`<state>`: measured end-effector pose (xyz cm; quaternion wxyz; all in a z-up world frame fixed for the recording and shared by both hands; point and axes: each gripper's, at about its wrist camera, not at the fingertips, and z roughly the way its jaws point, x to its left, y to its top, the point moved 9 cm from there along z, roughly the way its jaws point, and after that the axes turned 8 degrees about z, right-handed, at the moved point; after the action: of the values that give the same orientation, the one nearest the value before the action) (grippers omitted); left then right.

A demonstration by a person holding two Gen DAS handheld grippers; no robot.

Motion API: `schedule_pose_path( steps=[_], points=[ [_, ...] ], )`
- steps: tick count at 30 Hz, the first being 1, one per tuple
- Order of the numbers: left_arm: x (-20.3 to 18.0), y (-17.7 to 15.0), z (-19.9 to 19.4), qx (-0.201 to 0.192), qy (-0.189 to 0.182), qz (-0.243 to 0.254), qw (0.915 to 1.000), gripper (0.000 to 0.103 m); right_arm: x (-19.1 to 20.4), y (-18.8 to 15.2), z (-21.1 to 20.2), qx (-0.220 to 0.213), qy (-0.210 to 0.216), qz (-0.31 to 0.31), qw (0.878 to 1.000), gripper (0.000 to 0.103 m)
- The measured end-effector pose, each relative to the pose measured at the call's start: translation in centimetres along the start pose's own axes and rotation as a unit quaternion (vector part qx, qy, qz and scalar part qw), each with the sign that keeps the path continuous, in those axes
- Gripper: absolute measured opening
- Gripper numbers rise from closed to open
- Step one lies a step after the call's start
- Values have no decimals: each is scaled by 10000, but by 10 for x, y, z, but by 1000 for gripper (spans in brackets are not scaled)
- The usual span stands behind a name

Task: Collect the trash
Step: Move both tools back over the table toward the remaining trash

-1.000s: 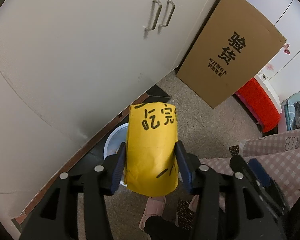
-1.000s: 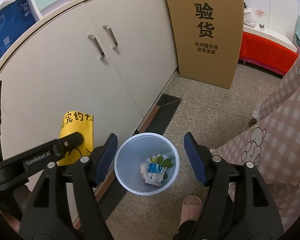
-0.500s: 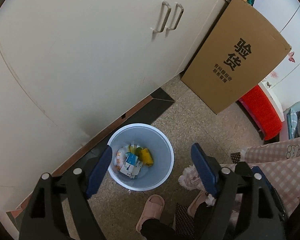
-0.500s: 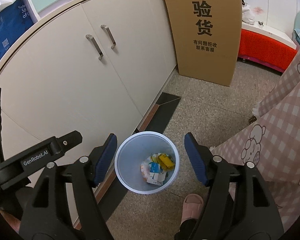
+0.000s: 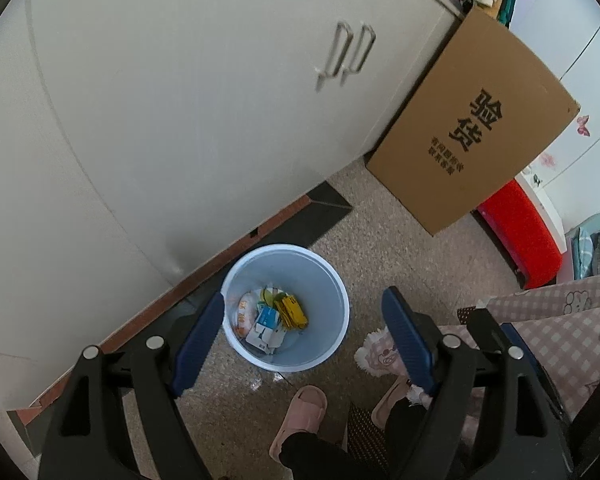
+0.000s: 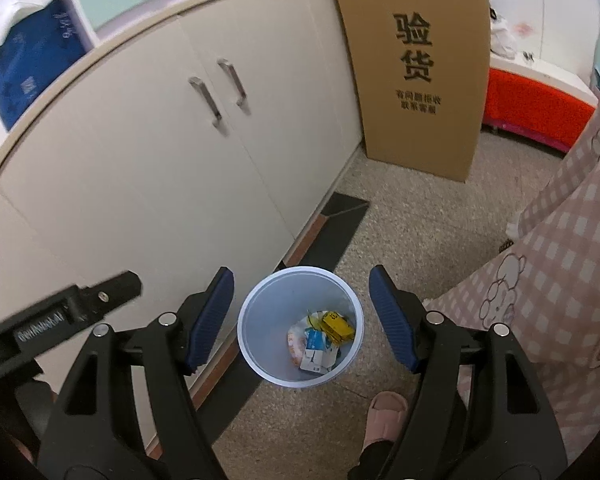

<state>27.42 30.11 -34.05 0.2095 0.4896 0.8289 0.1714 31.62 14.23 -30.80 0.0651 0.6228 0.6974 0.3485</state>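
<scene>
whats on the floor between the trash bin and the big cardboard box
Nothing loose: bare speckled floor and a dark floor strip along the cabinet base separate the trash bin from the cardboard box, clearest in the right wrist view.

Even daylight, fisheye bowing, black corners (handles slightly blurred)

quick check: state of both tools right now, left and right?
Left tool: open, nothing between the pads, above the blue bin.
Right tool: open, empty, above the same bin.

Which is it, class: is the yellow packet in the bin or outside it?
In. The yellow packet lies at the bottom of the pale blue bin, beside other wrappers, below the rim.
</scene>
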Motion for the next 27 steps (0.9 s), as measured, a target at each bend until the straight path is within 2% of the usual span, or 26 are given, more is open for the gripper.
schedule_pose_path(
  steps=[6,12,17,20,27],
  points=[
    [-11,14,-61,-555,-8,64,9984,79,11,17,-63,-347,257,-13,9991,69],
    [-61,20,-127,-1062,-417,436,9925,82,-4,47,-159,-1052,171,-62,9943,73],
    [-127,13,-164,-1261,-809,986,9838,83,-51,63,-220,-1288,-24,178,9915,73],
    [-178,1,-176,-1261,-1059,1411,9762,84,-93,69,-255,-1444,-311,377,9883,75],
    [-301,-39,-183,-1058,-1513,2420,9526,85,-187,77,-315,-1742,-994,756,9768,76]
  ],
)
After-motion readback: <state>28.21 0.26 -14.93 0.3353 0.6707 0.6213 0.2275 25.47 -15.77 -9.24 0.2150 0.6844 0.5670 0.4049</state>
